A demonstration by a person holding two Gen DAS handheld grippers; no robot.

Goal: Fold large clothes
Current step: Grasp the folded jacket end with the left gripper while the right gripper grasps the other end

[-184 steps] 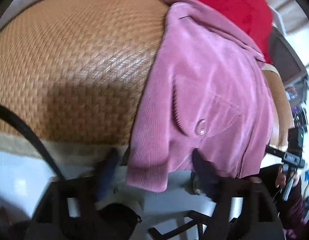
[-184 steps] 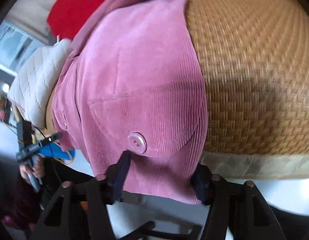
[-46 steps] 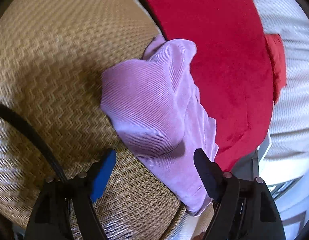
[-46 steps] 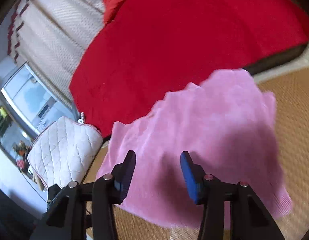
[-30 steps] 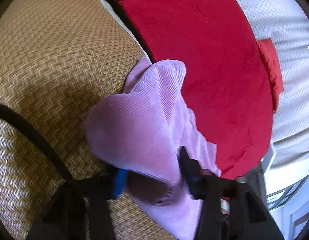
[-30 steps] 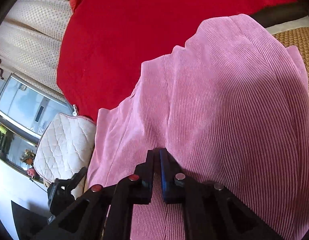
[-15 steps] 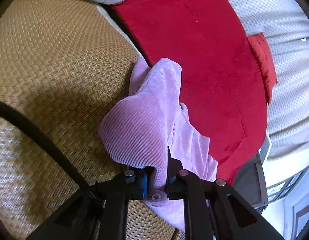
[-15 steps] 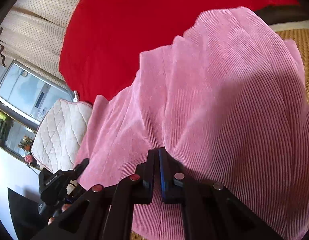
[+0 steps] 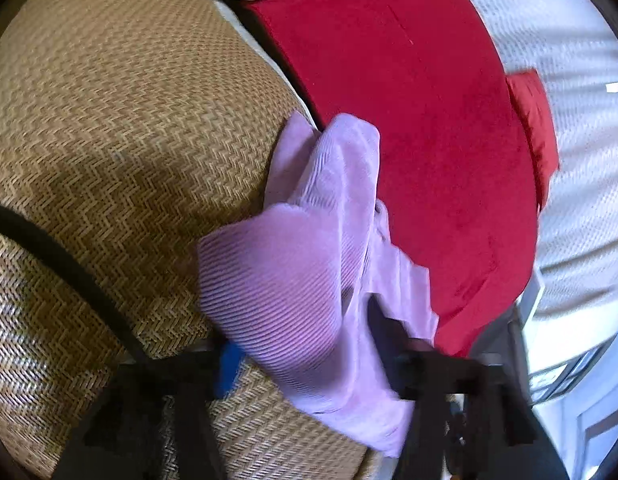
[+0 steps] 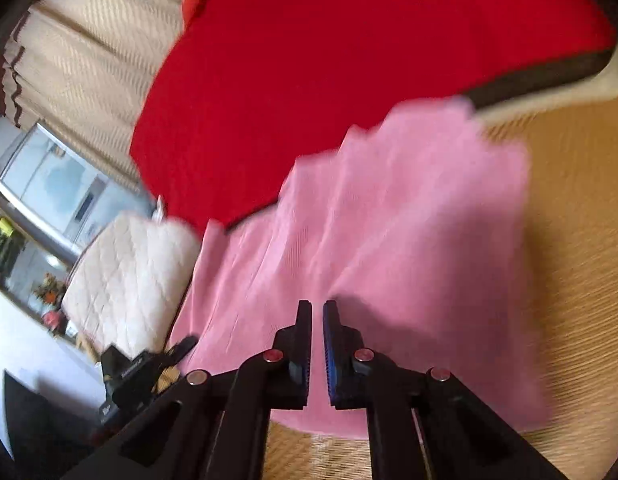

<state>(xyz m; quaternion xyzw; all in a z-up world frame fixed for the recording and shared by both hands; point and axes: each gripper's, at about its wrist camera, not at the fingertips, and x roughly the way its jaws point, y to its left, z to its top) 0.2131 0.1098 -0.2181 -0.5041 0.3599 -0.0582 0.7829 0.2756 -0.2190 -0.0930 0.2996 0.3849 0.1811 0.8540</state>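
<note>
A pink corduroy garment (image 9: 293, 280) lies folded on the woven straw mat (image 9: 109, 120), with its far edge against a red blanket (image 9: 429, 140). My left gripper (image 9: 305, 332) straddles the near fold. Its jaws are opening; the cloth sits loosely between them and hides part of the blue pad (image 9: 229, 360). In the right wrist view the garment (image 10: 409, 240) is blurred and lies flat below and beyond my right gripper (image 10: 319, 306). That gripper is shut to a thin slit, and I see no cloth between its tips.
The red blanket (image 10: 349, 60) covers the back. A white quilted cushion (image 10: 129, 280) lies left of the garment, and a black hand-held device (image 10: 137, 372) is below it. A black cable (image 9: 69, 264) crosses the mat. A pale curtain (image 10: 89, 40) hangs behind.
The left jaws, shut on the fold half a second ago, have spread apart. The right gripper, then pinched into the cloth, has lifted up and back, and the cloth has dropped flat.
</note>
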